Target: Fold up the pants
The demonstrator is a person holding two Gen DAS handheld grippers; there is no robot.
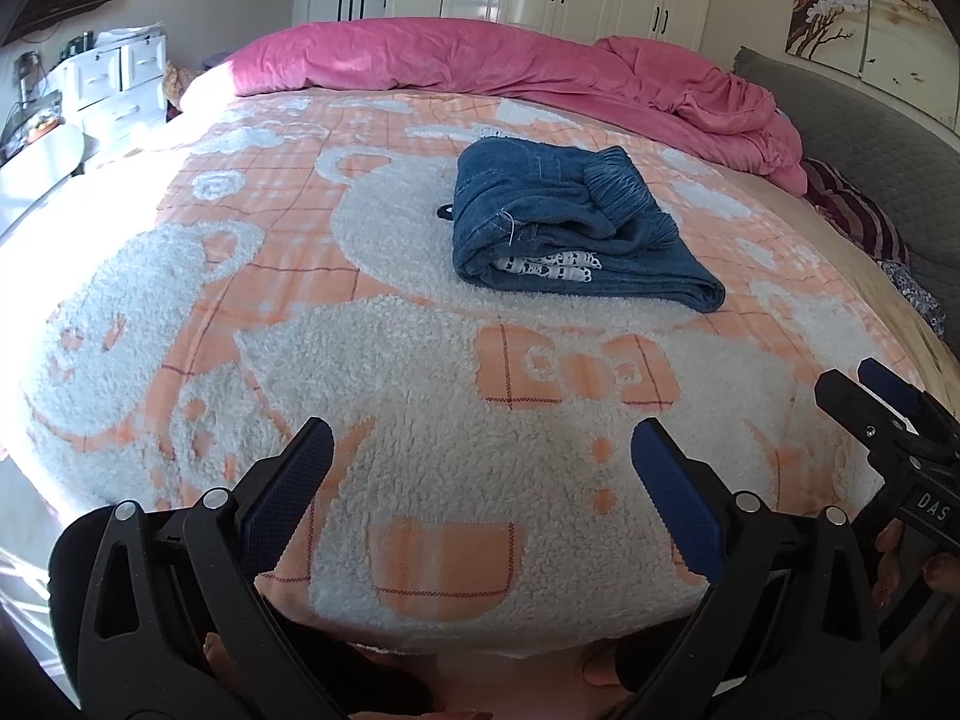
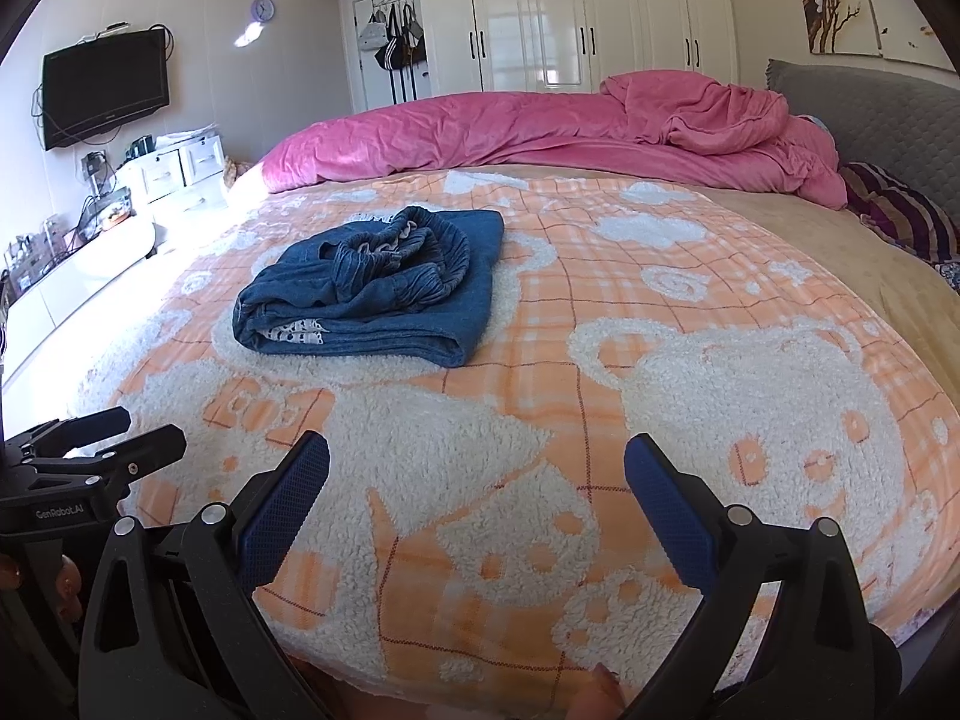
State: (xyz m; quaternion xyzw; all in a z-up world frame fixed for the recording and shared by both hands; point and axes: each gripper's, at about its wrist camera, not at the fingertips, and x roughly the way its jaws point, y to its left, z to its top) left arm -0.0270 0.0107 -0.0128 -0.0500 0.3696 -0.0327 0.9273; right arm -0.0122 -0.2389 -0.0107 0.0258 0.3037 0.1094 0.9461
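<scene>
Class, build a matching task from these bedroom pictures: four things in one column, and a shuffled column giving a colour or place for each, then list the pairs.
Things:
1. pants
2. duvet
3. television
4. left tongs

Descriptions:
A. pink, bunched along the far side of the bed
B. open, over the near edge of the blanket
C. blue denim, folded on the orange and white blanket
D. black, mounted on the wall

Pairs: 1-C, 2-A, 3-D, 4-B
</scene>
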